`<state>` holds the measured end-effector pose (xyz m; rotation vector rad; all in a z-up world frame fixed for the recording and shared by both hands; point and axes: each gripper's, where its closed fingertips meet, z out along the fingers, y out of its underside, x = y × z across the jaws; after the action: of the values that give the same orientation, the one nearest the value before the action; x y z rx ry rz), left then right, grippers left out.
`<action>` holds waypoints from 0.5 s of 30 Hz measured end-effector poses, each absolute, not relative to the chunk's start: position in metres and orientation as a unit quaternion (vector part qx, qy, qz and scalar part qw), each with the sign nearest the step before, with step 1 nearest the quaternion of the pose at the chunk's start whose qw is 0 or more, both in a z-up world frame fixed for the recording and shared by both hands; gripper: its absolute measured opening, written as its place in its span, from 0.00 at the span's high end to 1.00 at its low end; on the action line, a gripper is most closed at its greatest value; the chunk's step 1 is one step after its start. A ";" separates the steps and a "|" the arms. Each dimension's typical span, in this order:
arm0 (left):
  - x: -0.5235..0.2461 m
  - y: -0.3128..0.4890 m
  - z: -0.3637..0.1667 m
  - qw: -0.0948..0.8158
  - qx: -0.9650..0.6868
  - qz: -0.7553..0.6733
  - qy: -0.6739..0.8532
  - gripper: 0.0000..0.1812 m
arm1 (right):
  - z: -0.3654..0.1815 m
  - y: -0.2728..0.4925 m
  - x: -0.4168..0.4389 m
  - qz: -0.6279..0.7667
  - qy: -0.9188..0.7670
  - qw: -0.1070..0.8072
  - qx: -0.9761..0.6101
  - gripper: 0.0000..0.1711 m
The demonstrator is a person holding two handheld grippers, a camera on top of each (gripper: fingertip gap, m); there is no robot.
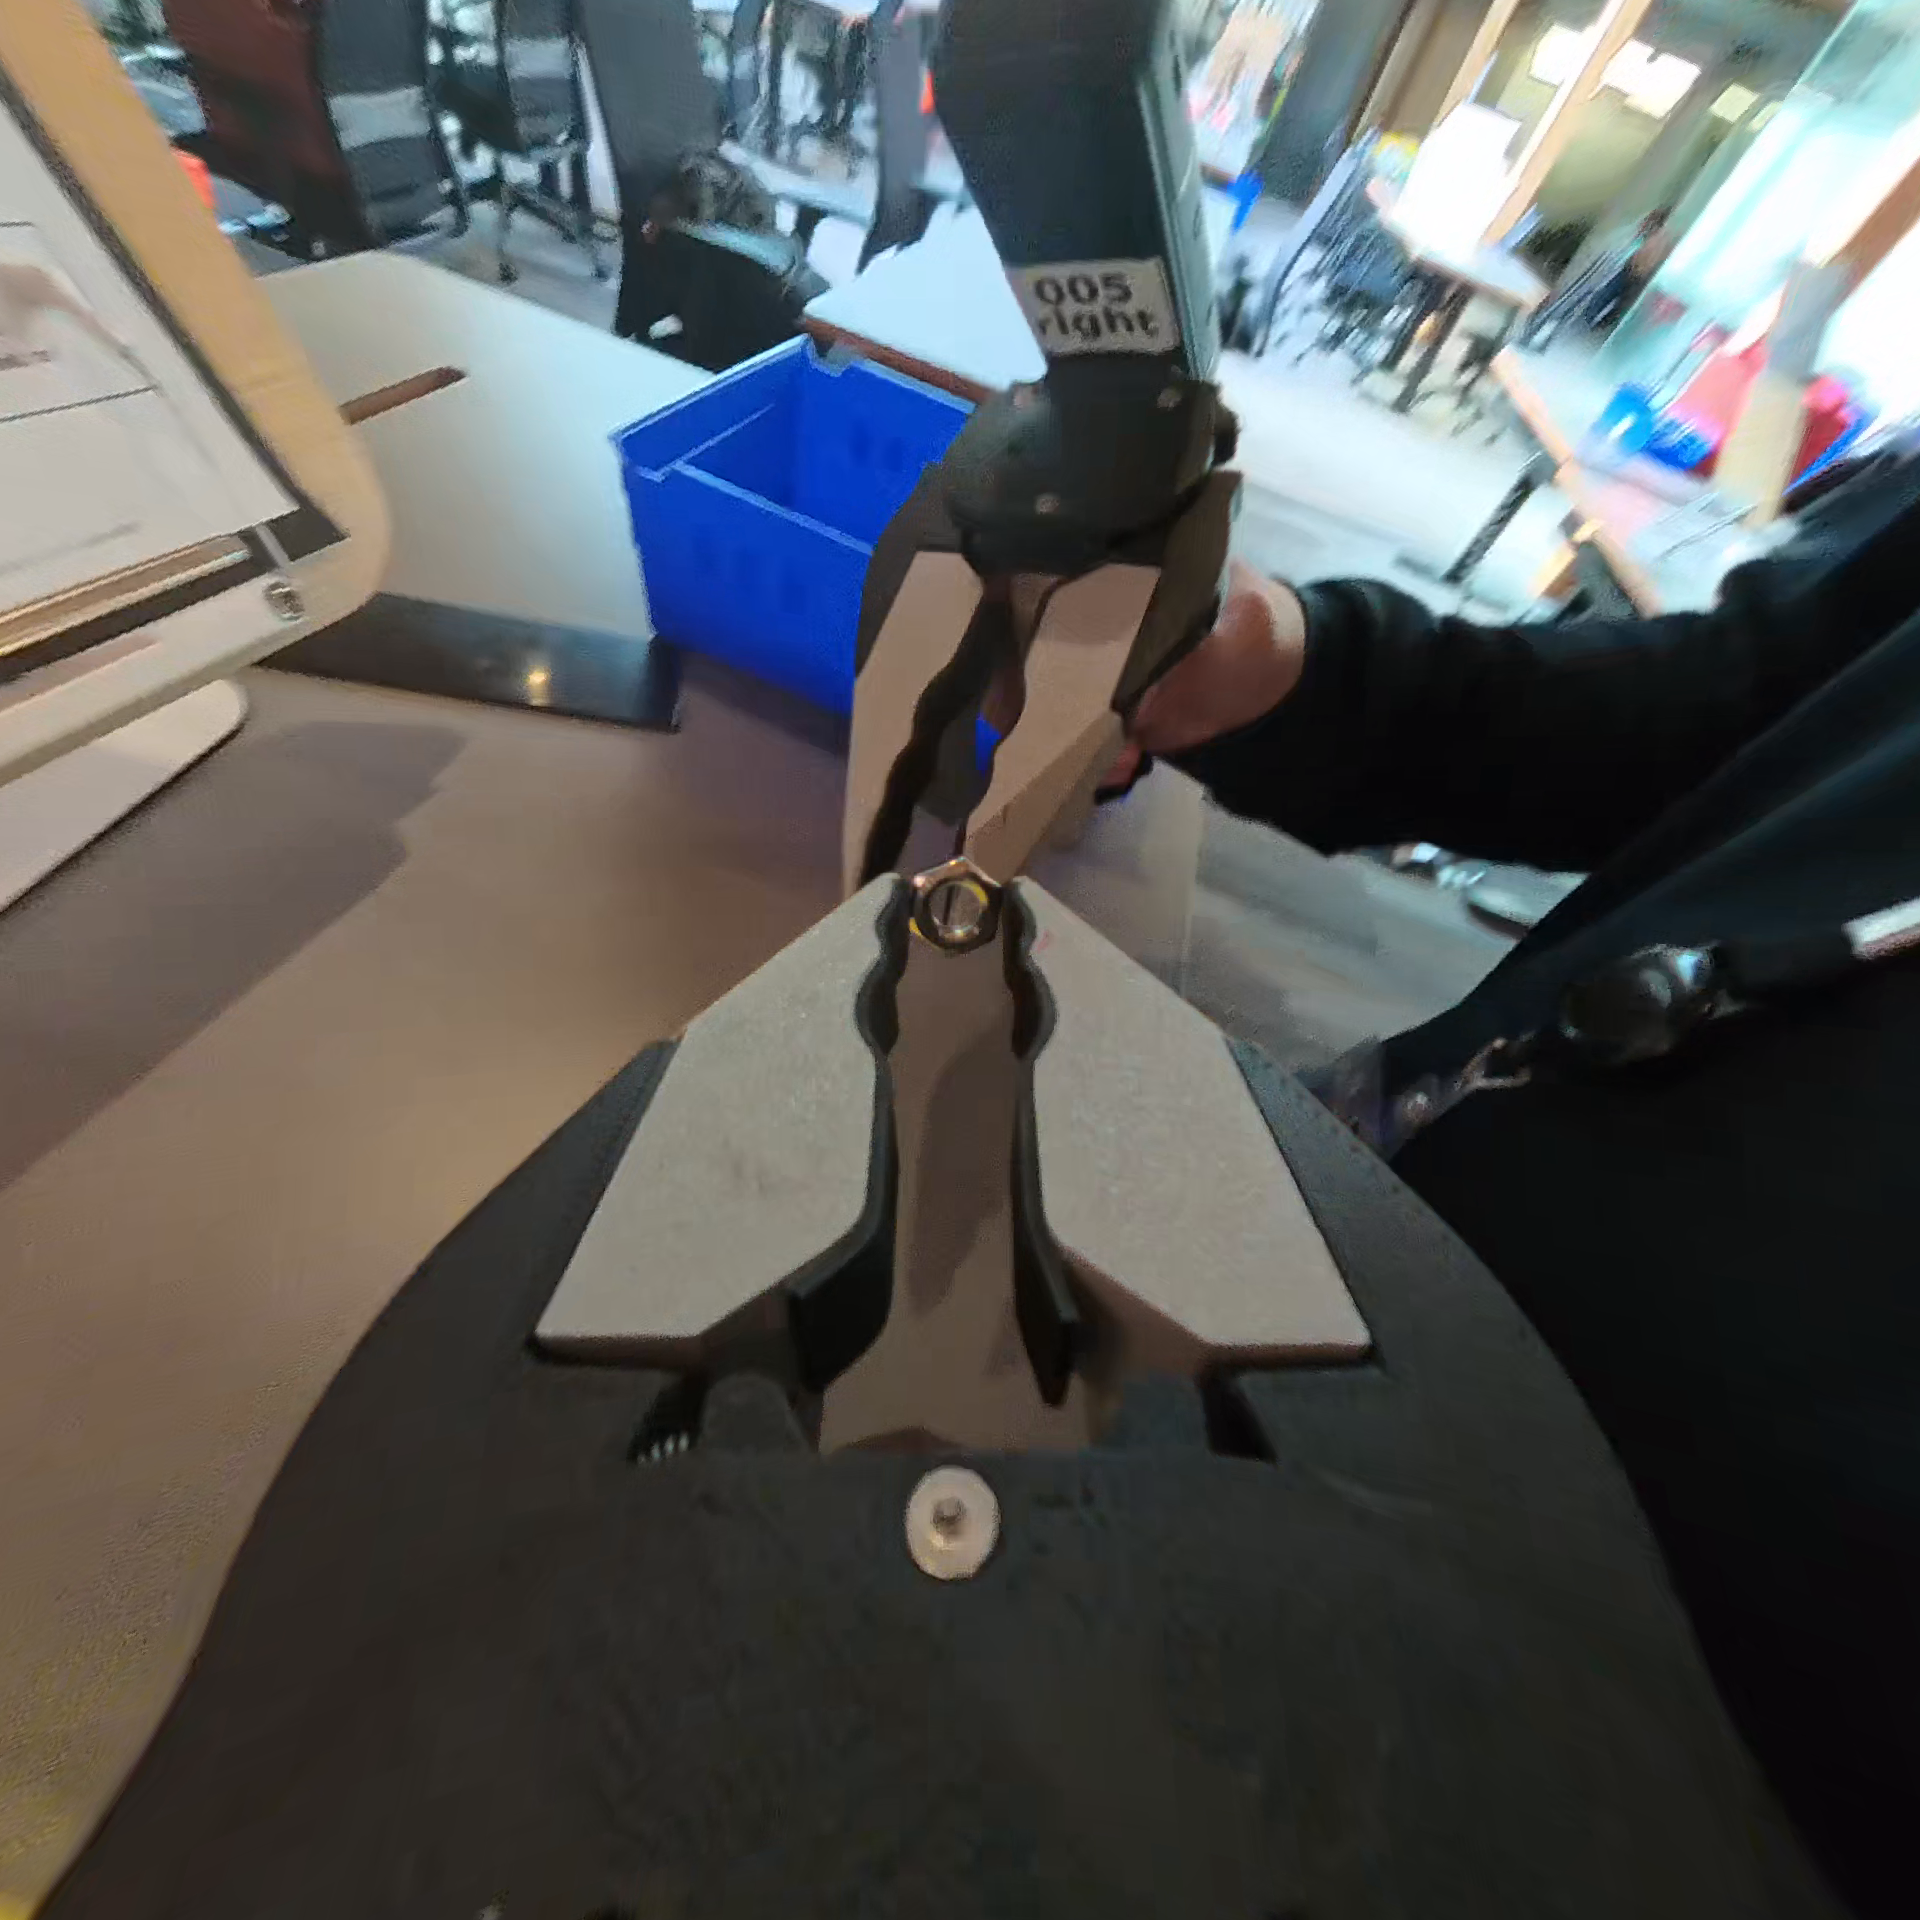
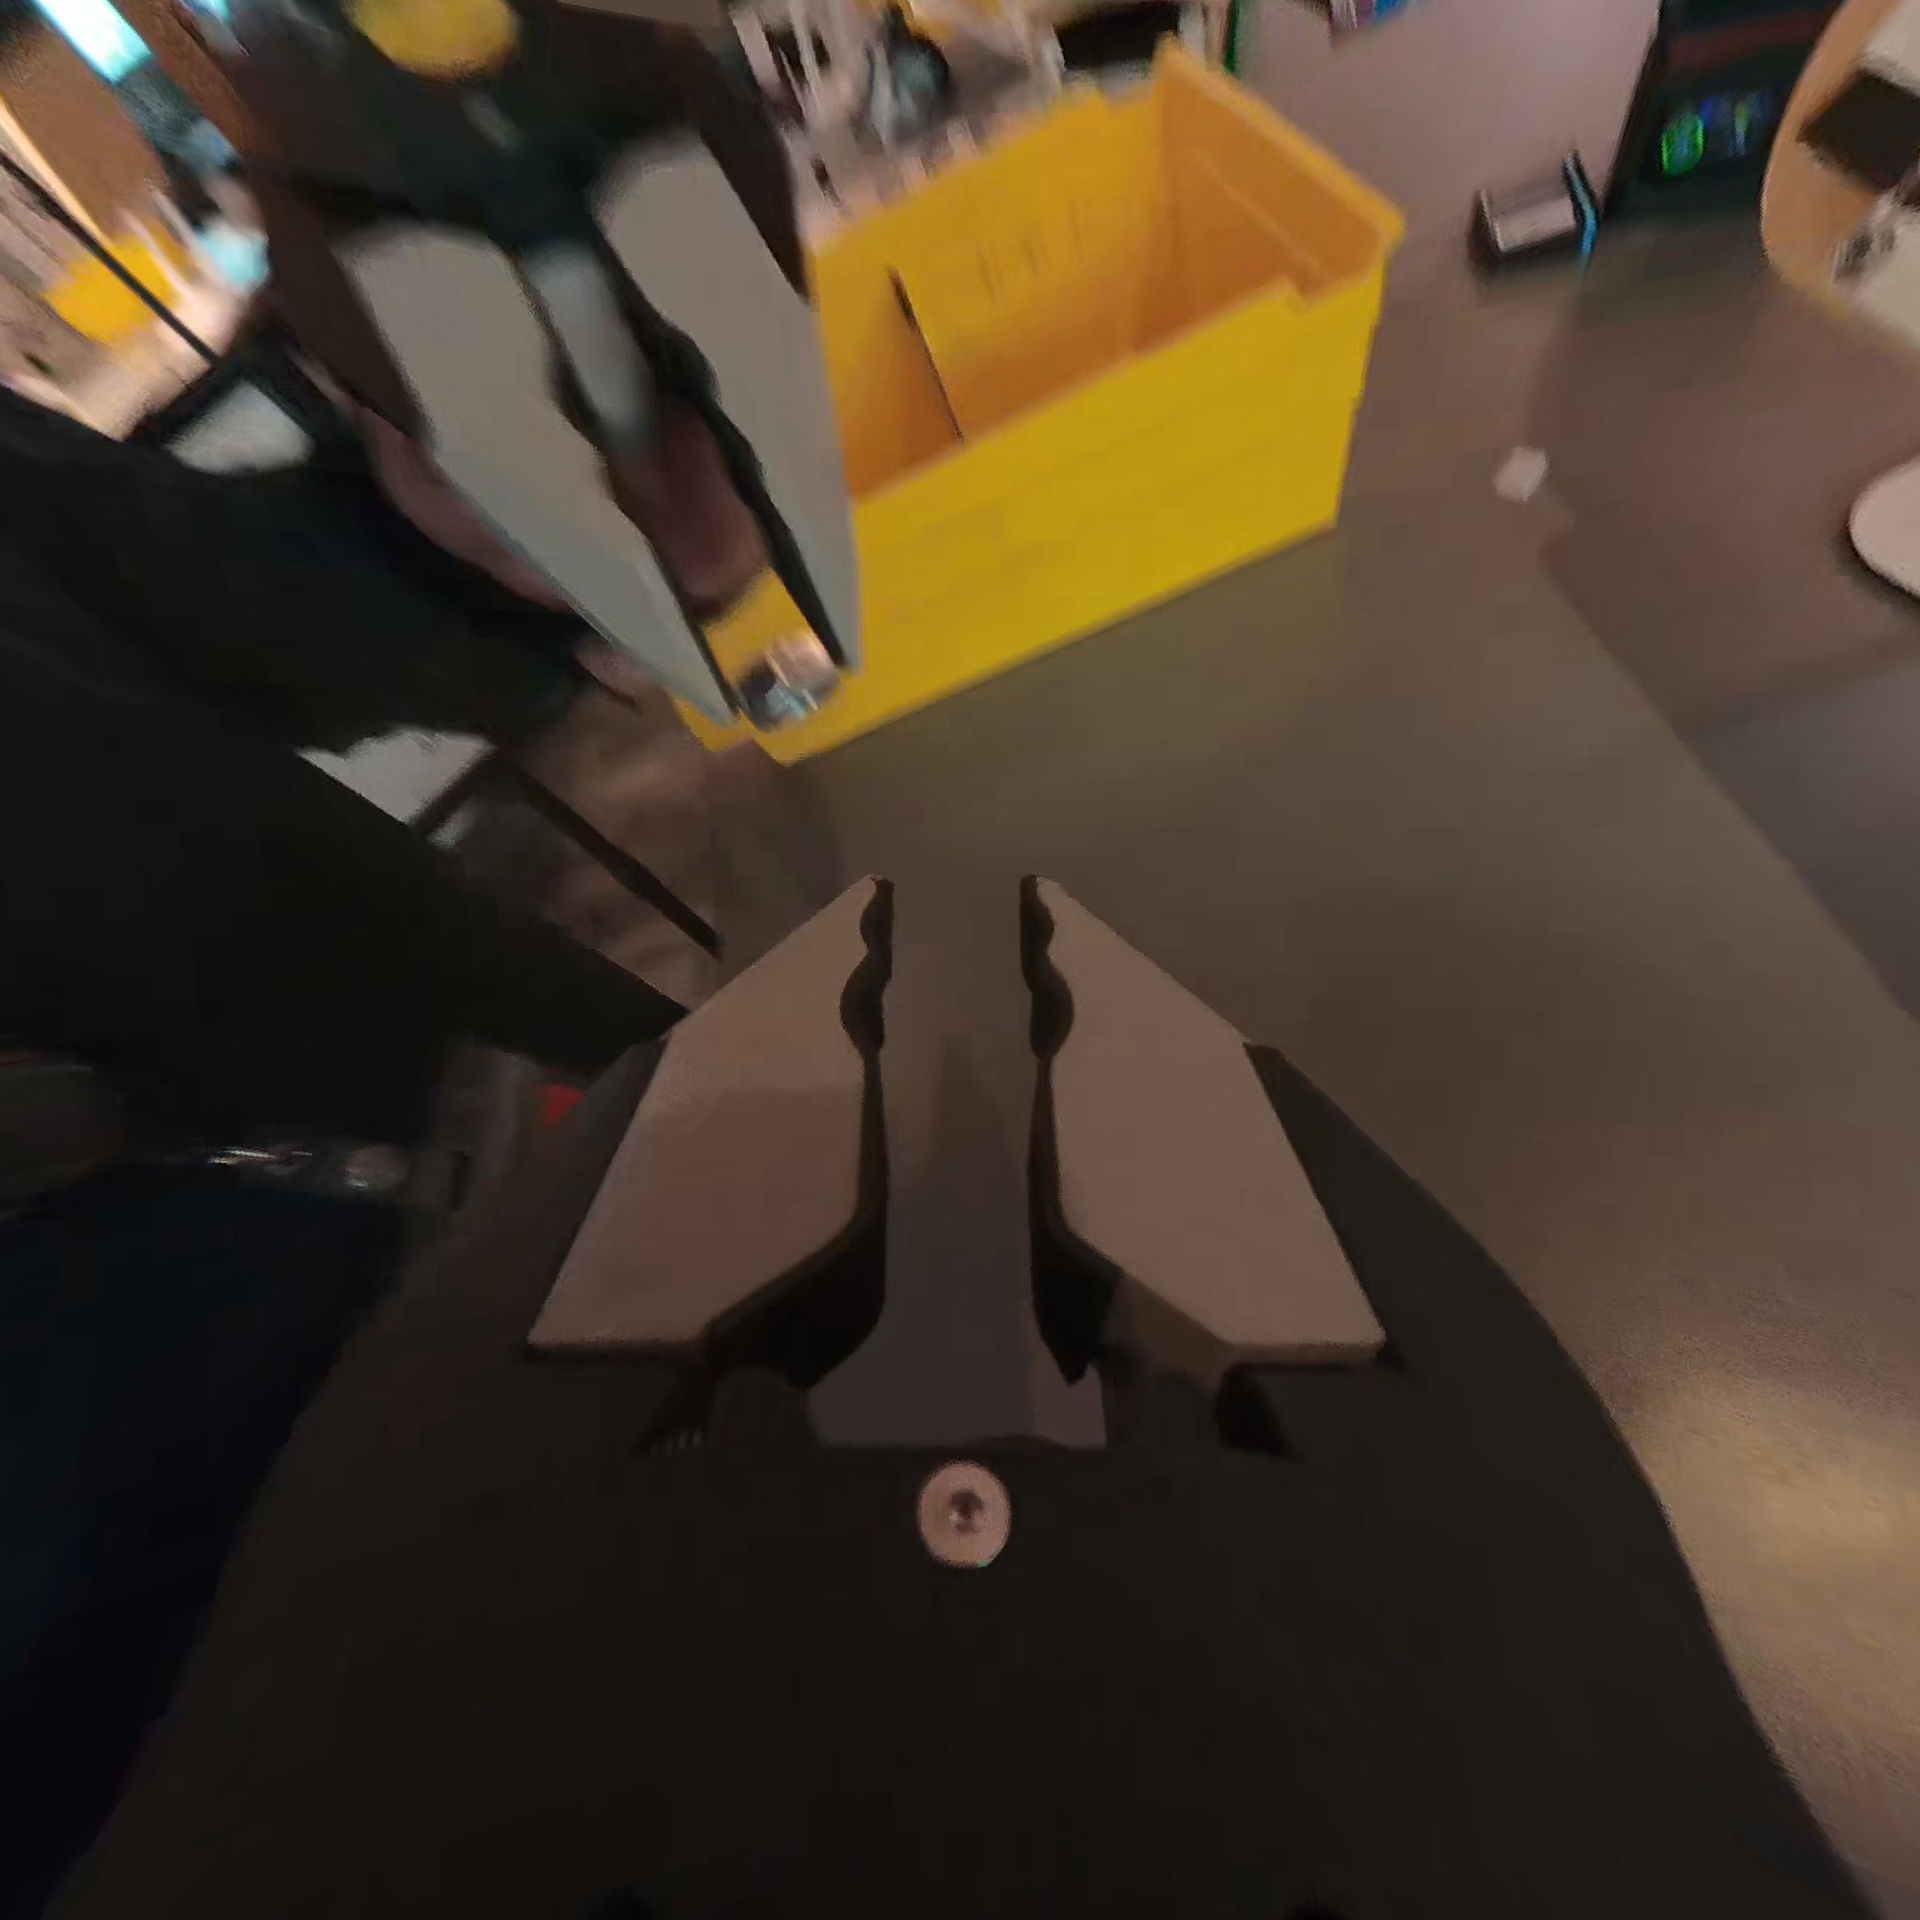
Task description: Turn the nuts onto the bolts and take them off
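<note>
My left gripper [image 1: 956, 896] is shut on a silver hex nut [image 1: 954, 920], which is pinched at the very fingertips above the brown table [image 1: 416, 1039]. The right gripper [image 1: 935, 831] hangs down from above, and its tips are just beyond the nut. I cannot tell whether they touch it. In the right wrist view my right gripper [image 2: 956, 904] is open, with nothing between its jaws. The left gripper [image 2: 784, 691] shows there at the upper left, blurred, with the shiny nut [image 2: 774, 686] at its tips. No bolt shows clearly in either view.
A blue bin [image 1: 769, 520] stands behind the grippers, beside a white monitor [image 1: 135, 416] at the left. A yellow bin [image 2: 1091, 416] stands on the table past the left gripper. A person's hand [image 1: 1216, 665] and dark sleeve [image 1: 1558, 727] are at the right.
</note>
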<state>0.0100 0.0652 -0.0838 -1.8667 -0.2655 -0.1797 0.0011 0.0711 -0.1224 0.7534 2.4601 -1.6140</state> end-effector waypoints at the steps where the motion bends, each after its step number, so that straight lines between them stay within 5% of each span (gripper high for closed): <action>1: 0.009 0.070 -0.082 0.596 -0.790 -0.082 -0.120 0.91 | -0.113 0.072 0.005 -0.551 0.792 0.069 0.255 0.91; 6: 0.021 0.074 -0.055 0.672 -0.737 -0.060 -0.049 0.92 | -0.071 0.087 0.017 -0.645 0.682 0.189 0.287 0.91; 9: 0.034 0.079 -0.044 0.698 -0.715 -0.038 0.007 0.92 | -0.057 0.085 0.028 -0.670 0.633 0.266 0.284 1.00; 15: 0.038 0.083 -0.034 0.721 -0.692 -0.006 0.035 0.92 | -0.044 0.073 0.036 -0.697 0.573 0.341 0.266 0.87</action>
<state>0.0385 0.0831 -0.0336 -1.5298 0.0765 -0.0131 0.0364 0.0726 -0.0437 0.6916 1.4908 -1.8125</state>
